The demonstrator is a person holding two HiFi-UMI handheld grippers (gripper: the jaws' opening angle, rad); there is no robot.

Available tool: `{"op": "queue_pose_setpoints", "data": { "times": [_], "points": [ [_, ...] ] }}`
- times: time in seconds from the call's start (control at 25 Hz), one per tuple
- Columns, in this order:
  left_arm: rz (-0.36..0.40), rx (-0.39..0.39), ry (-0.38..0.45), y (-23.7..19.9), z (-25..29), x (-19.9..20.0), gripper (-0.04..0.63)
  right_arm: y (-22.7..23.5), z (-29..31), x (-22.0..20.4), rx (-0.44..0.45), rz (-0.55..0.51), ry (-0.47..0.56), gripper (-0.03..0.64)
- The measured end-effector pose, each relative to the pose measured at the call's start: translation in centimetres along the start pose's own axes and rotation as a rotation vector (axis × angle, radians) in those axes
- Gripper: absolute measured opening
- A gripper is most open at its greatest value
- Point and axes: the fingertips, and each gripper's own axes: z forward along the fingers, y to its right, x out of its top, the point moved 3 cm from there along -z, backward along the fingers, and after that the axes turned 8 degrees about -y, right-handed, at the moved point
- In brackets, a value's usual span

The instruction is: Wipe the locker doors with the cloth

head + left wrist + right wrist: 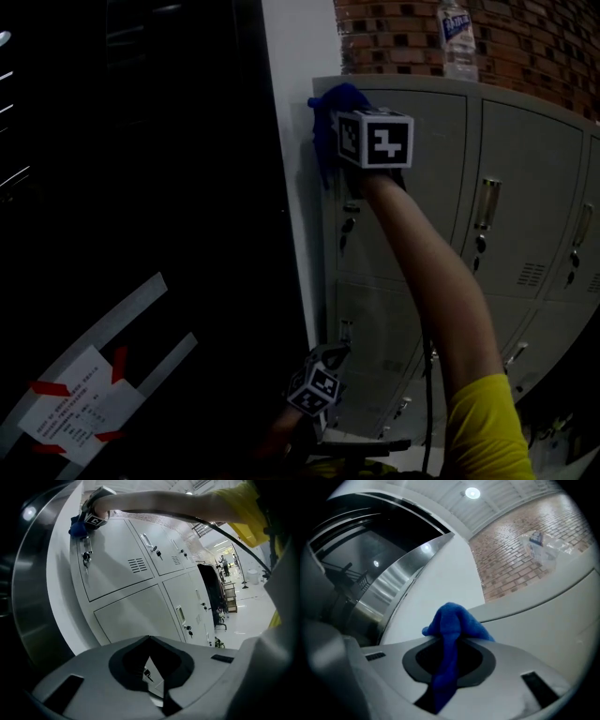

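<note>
Your right tongs (345, 141) hold the cloth (330, 108) against the top left corner of the upper left locker door (412, 178), just right of the wall column (295, 187). A bottle (457, 37) stands on top of the lockers, before the brick wall (394, 33). Your left tongs (330, 361) hang well below, before the bottom door (375, 323).

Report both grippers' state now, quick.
Left gripper: shut, holding nothing.
Right gripper: shut on the blue cloth.
</note>
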Motion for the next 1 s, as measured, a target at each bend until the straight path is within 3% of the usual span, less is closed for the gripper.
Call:
{"op": "queue_pose_setpoints", "data": {
  "times": [0.12,0.28,0.4,0.48,0.56,0.72,0.88,1.0],
  "points": [
    [0.002,-0.012,0.007,0.3,0.9,0.2,0.005,3.0,-3.1,1.3,-0.062,-0.048,0.054,0.066],
    [0.028,-0.069,0.019,1.4,3.2,0.3,0.006,10.2,-11.5,4.3,-0.2,-0.069,0.171,0.066],
    [0.04,-0.114,0.02,2.5,4.5,0.9,0.005,15.4,-17.1,4.0,-0.33,-0.047,0.177,0.067],
    [0.055,-0.138,0.027,3.2,4.8,1.6,0.006,16.5,-18.7,3.6,-0.356,-0.018,0.187,0.067],
    [0.061,-0.15,0.039,3.8,4.9,2.1,0.005,15.0,-17.8,3.4,-0.286,0.001,0.179,0.066],
    [0.06,-0.154,0.04,4.2,4.3,2.1,0.005,5.9,-10.9,0.1,-0.017,-0.012,0.054,0.066],
    [0.046,-0.153,0.046,4.4,3.7,1.4,0.005,-0.7,-3.5,-5.1,0.063,-0.101,-0.096,0.066],
    [0.032,-0.149,0.035,4.4,3.2,0.9,0.005,-1.6,-0.5,-6.6,0.071,-0.096,-0.131,0.067]
  ]
}}
